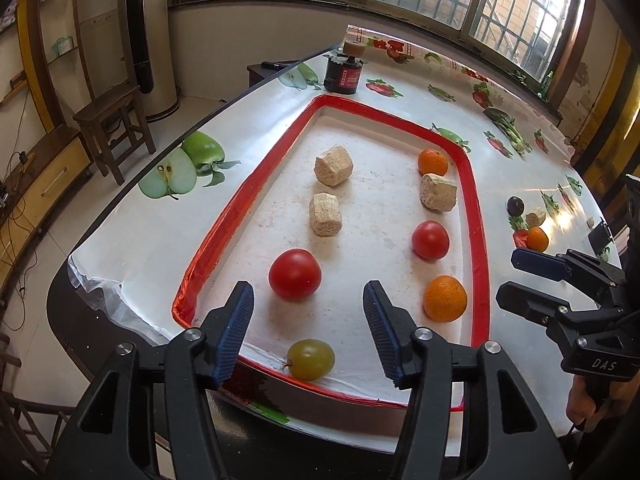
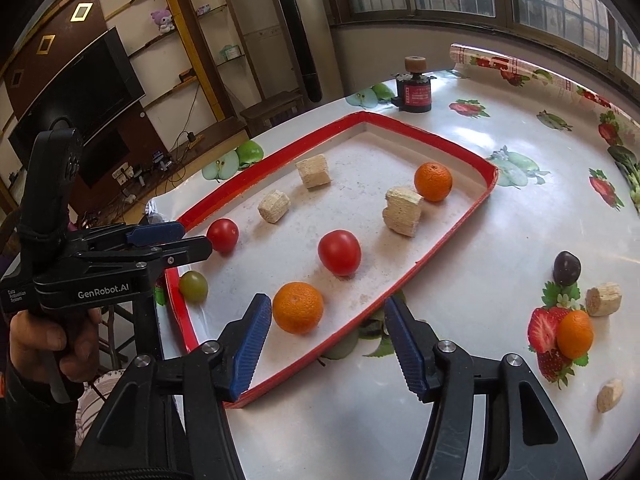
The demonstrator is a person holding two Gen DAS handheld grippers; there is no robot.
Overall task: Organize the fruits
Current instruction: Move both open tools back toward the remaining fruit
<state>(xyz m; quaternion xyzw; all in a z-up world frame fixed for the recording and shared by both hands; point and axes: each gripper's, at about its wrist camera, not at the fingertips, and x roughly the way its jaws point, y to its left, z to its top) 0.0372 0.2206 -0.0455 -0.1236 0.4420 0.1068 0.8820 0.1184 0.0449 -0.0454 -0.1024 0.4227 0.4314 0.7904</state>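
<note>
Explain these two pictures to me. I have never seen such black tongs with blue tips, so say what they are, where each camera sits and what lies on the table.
A person holds a hand-held grasping tool in each hand; each carries its own camera looking along its fingers. One picture comes from the left tool, the other from the right tool. Both are open and hold nothing. A red-rimmed tray on the table holds tomatoes, oranges, a green grape and pale blocks. Beside it on the cloth lie a dark plum, another orange and two more blocks.
</note>
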